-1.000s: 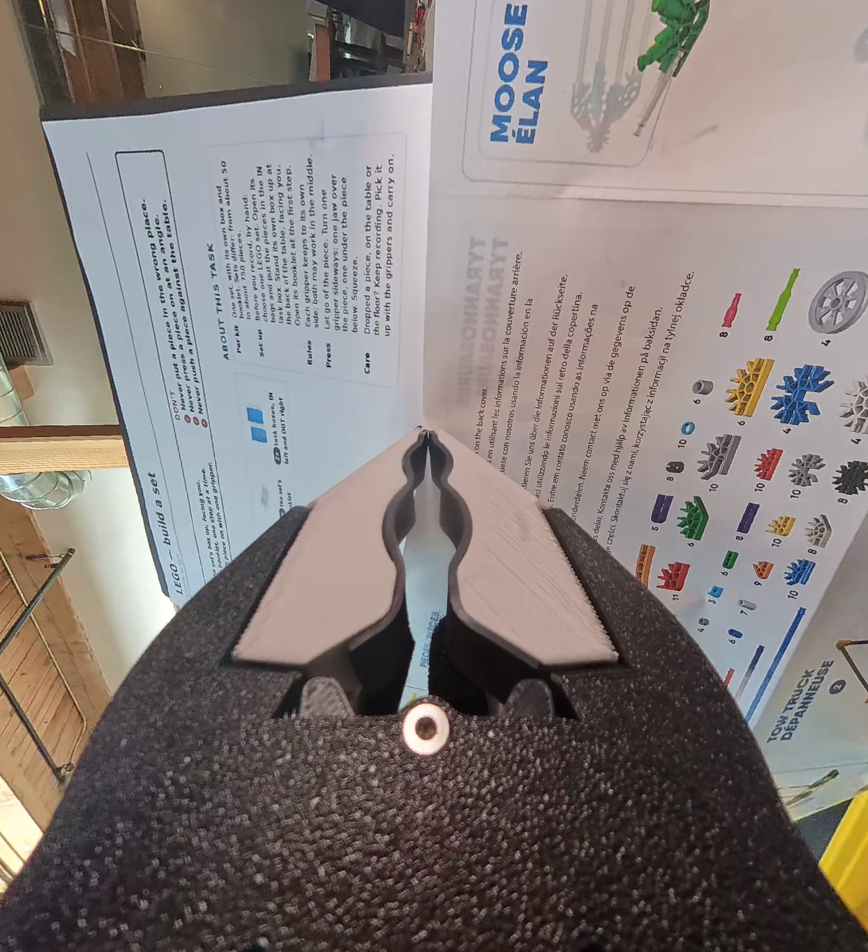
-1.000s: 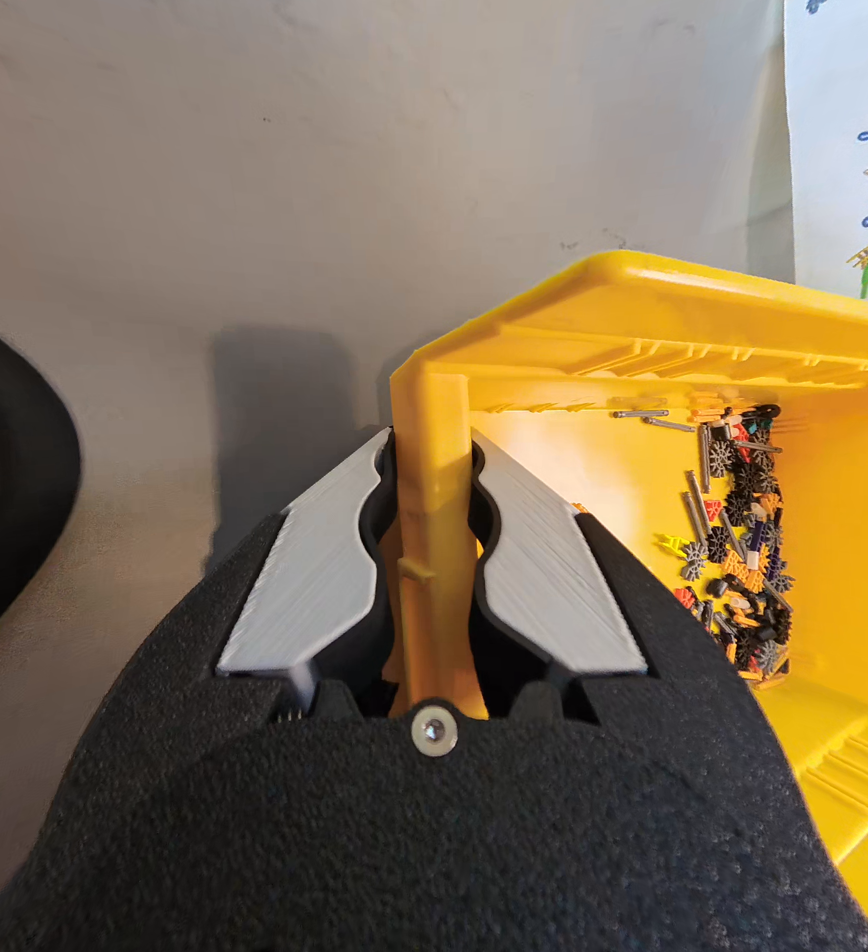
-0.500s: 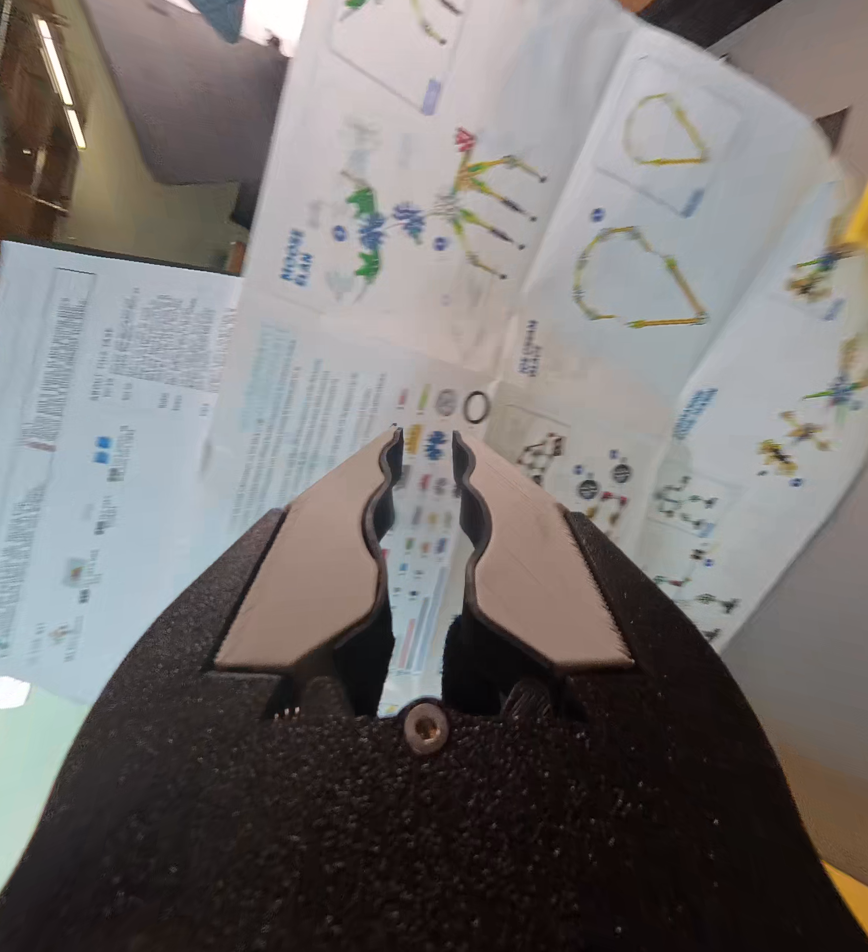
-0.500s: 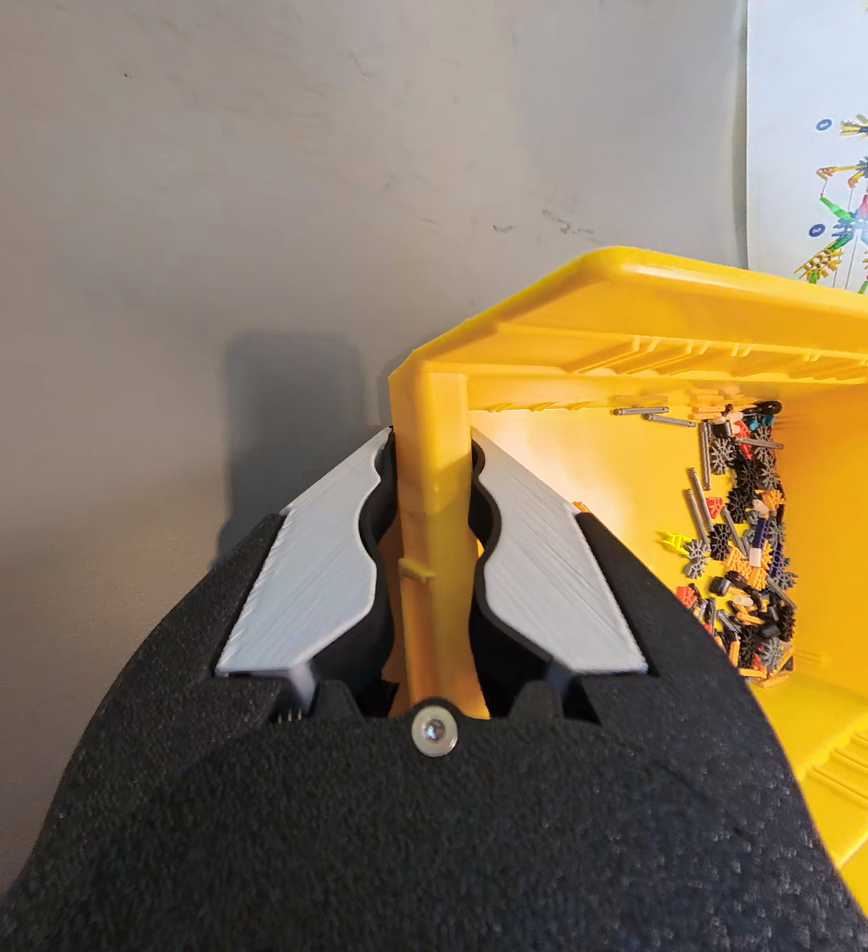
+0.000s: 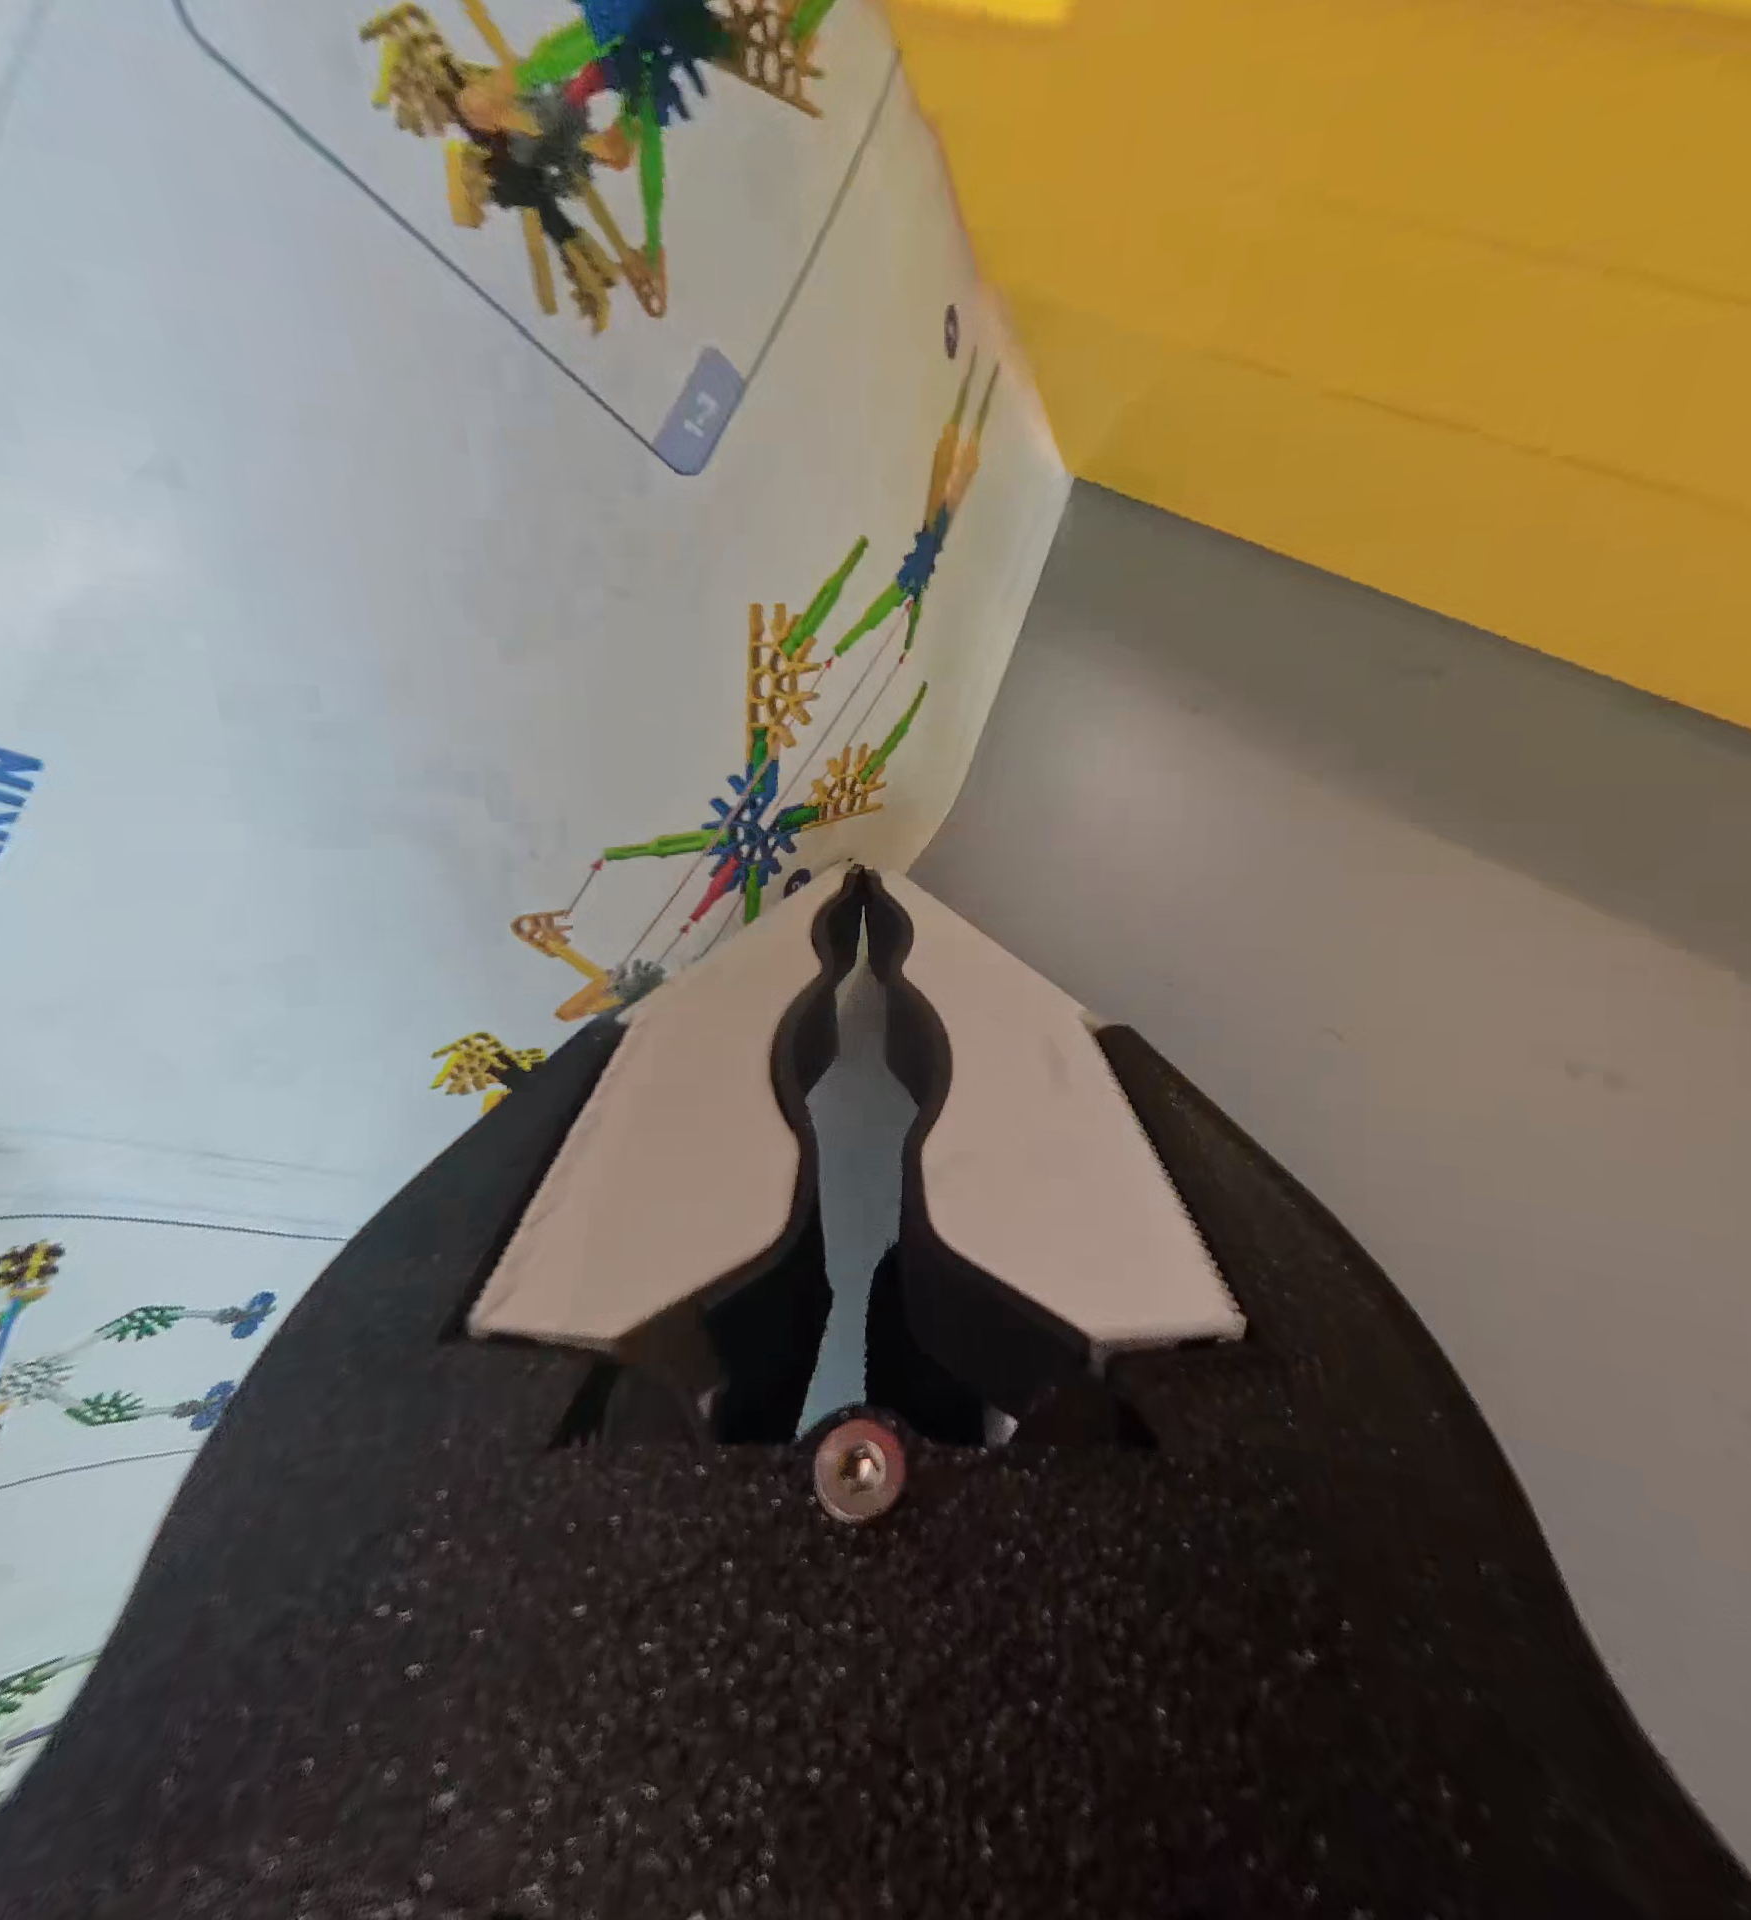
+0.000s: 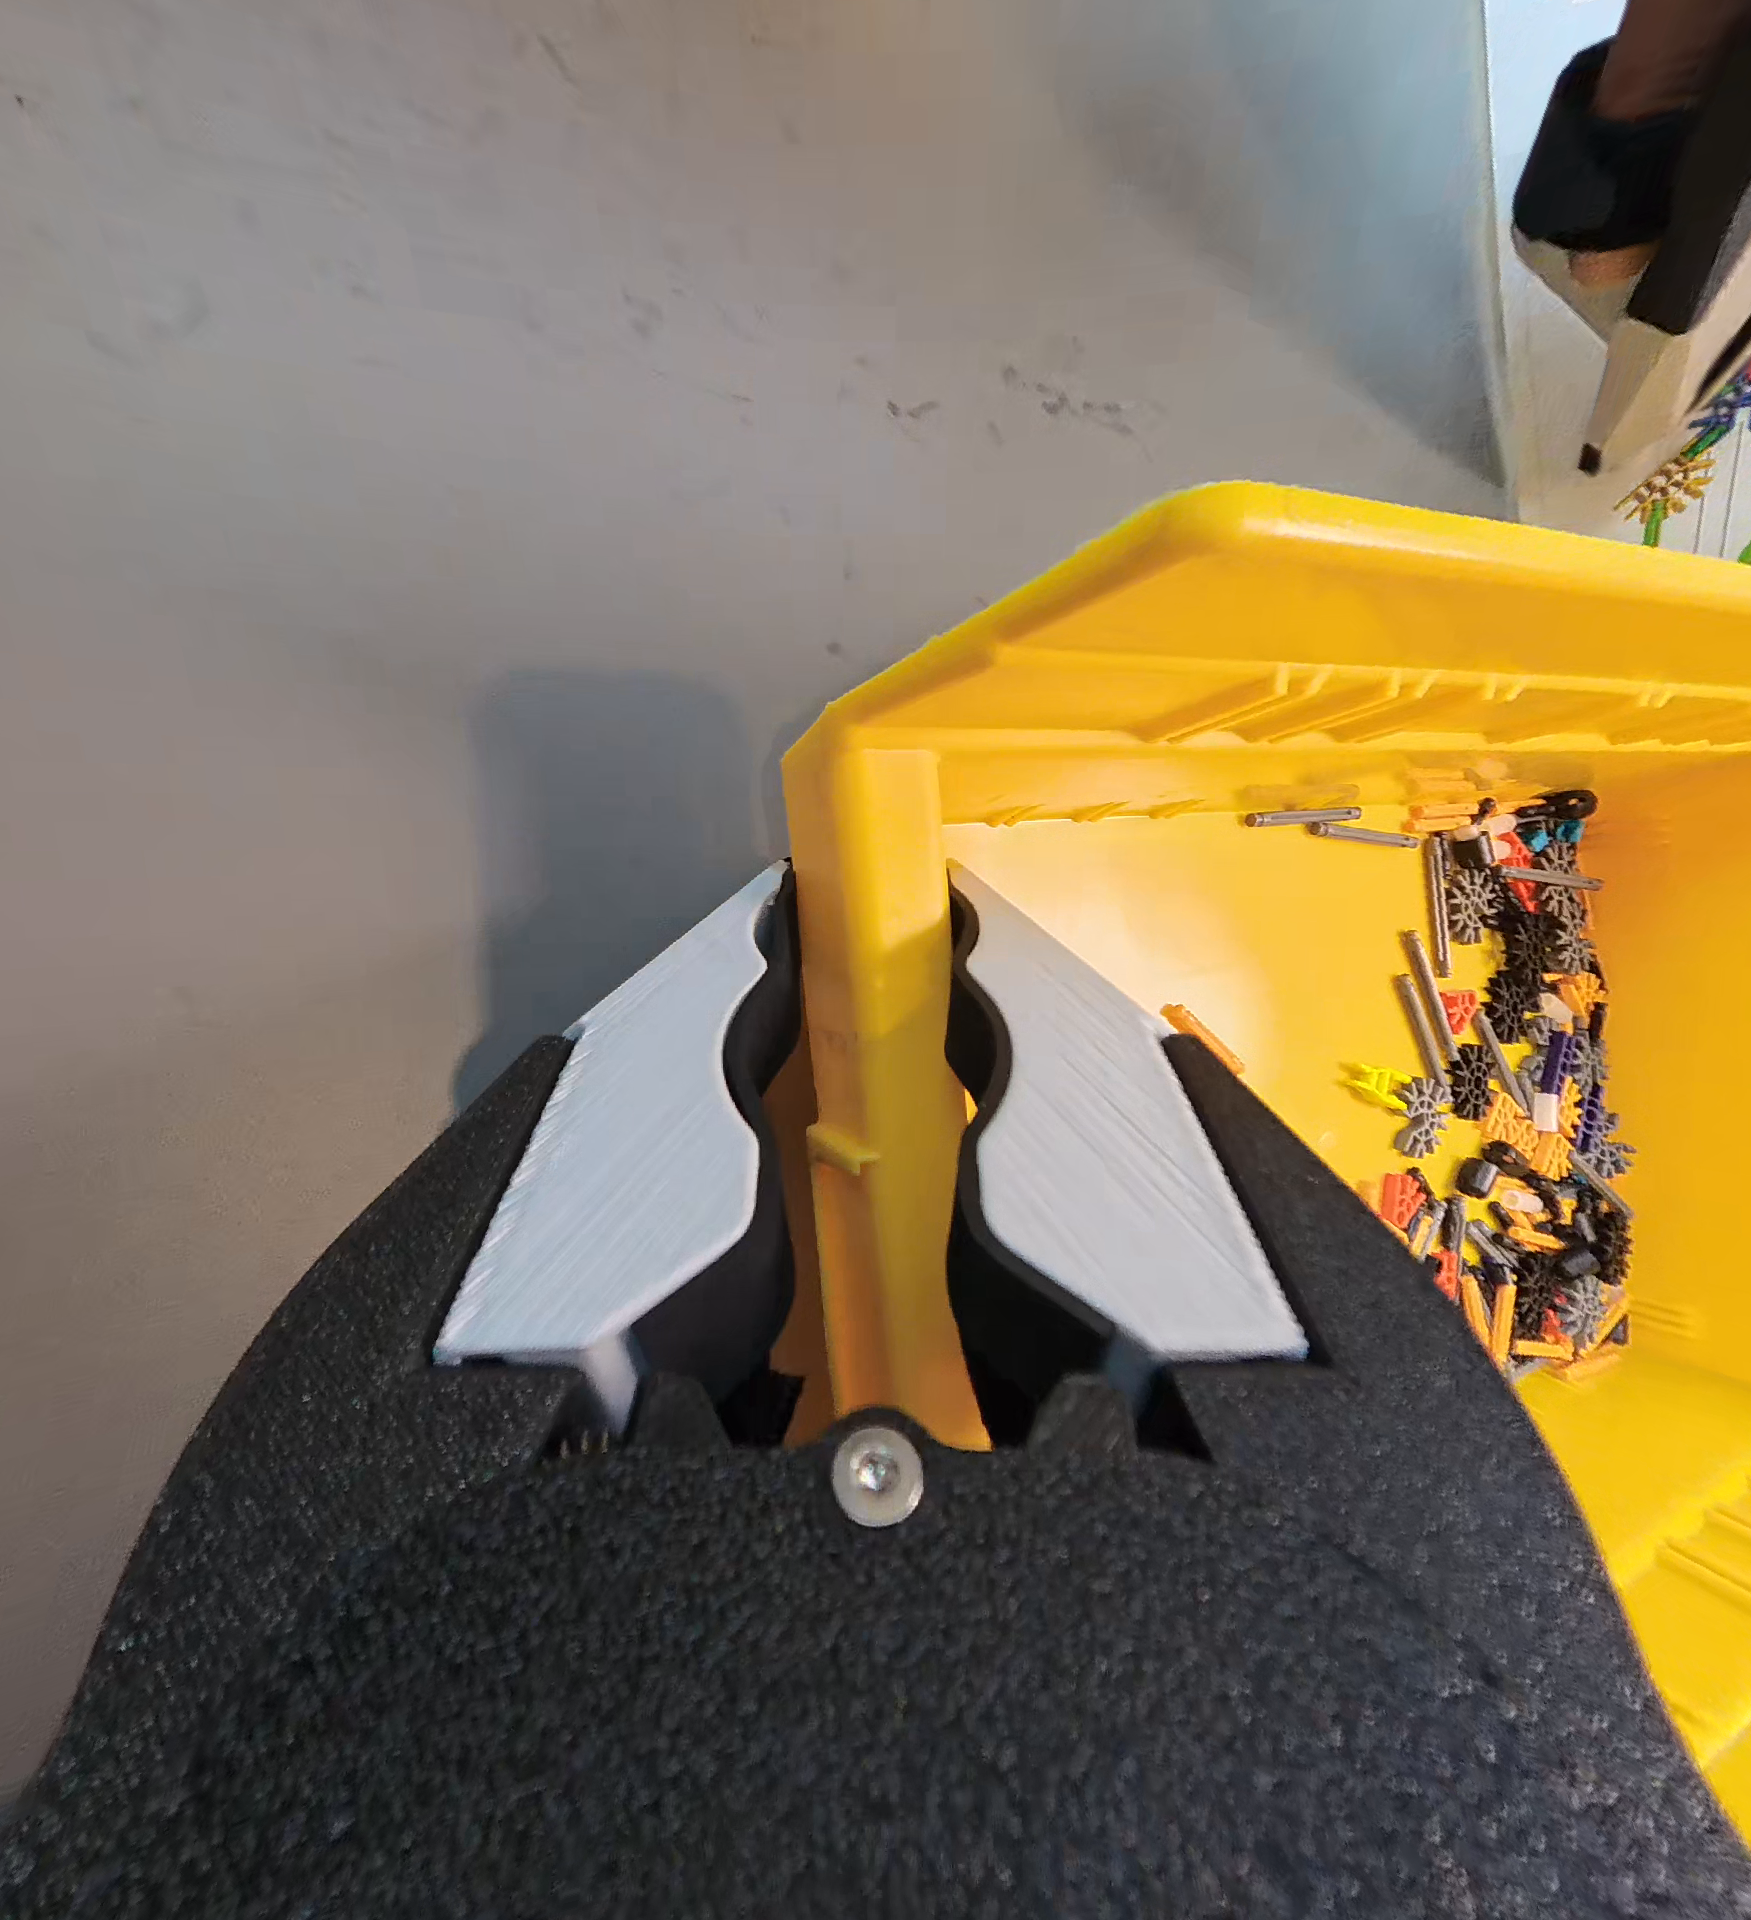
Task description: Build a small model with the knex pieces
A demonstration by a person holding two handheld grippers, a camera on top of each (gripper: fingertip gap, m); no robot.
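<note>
Left pinching a paper sheet, right clamped on a yellow bin, both over a grey table.

On my left wrist camera, the large white folded instruction sheet printed with colourful rod-and-connector models (image 5: 258, 644) fills the left side, and my left gripper (image 5: 858, 883) has its tips pressed together on what looks like that sheet's edge, though the view there is tight. To its right I see the matte grey, lightly scuffed tabletop (image 5: 1422, 1039), then the yellow plastic bin (image 5: 1422, 312) above it. On my right camera, the same grey surface (image 6: 383, 416) spreads left; my right gripper (image 6: 871, 883) clamps the bin's corner post (image 6: 876, 935), jaws held apart by it. Small mixed construction pieces (image 6: 1515, 1060) are heaped in the bin's far side.
</note>
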